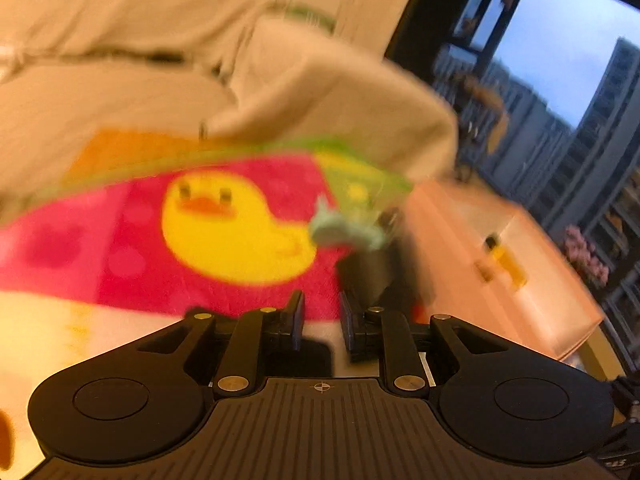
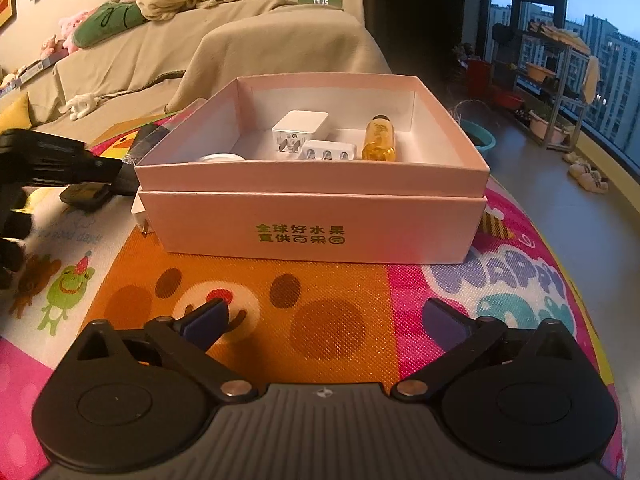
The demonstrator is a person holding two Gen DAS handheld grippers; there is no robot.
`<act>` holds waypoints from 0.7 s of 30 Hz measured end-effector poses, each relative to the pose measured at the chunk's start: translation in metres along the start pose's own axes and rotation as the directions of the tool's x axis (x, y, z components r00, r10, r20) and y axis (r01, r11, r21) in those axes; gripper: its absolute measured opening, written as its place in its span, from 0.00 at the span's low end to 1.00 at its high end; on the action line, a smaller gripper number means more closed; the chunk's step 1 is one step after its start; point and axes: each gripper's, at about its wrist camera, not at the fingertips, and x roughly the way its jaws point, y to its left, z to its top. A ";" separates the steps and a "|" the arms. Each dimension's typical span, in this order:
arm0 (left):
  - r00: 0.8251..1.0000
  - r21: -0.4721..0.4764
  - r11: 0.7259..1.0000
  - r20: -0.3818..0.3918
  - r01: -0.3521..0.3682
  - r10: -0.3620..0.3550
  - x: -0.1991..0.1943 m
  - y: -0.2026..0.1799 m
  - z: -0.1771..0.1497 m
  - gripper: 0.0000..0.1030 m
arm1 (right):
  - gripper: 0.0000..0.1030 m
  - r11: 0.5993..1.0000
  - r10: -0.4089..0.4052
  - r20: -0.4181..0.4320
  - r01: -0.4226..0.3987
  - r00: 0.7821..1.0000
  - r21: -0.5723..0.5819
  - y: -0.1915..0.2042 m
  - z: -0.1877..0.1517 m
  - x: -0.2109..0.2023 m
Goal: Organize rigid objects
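Note:
The left wrist view is blurred. My left gripper (image 1: 322,312) hovers over the pink duck mat (image 1: 236,232), its fingers a narrow gap apart with nothing between them. Just ahead to its right stands a dark object (image 1: 368,276) with a pale teal piece (image 1: 344,232) on top. My right gripper (image 2: 328,320) is wide open and empty over the orange mat patch (image 2: 260,280), in front of the pink box (image 2: 312,176). Inside the box lie a white plug (image 2: 300,130), a white three-socket adapter (image 2: 328,150), a yellow bottle (image 2: 380,140) and a white round thing (image 2: 222,158).
The box sits on a matching pink base (image 2: 312,228). A white plug (image 2: 140,212) and a flat black object (image 2: 86,196) lie at its left, where the left gripper's black body (image 2: 60,156) reaches in. A covered sofa (image 2: 240,40) stands behind; windows and racks are at right.

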 end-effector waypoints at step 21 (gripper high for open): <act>0.887 0.128 0.916 -0.330 0.380 -0.322 0.000 -0.050 -0.041 0.21 | 1.00 1.000 -0.005 -0.001 0.005 1.000 0.004 -0.002 -0.002 -0.002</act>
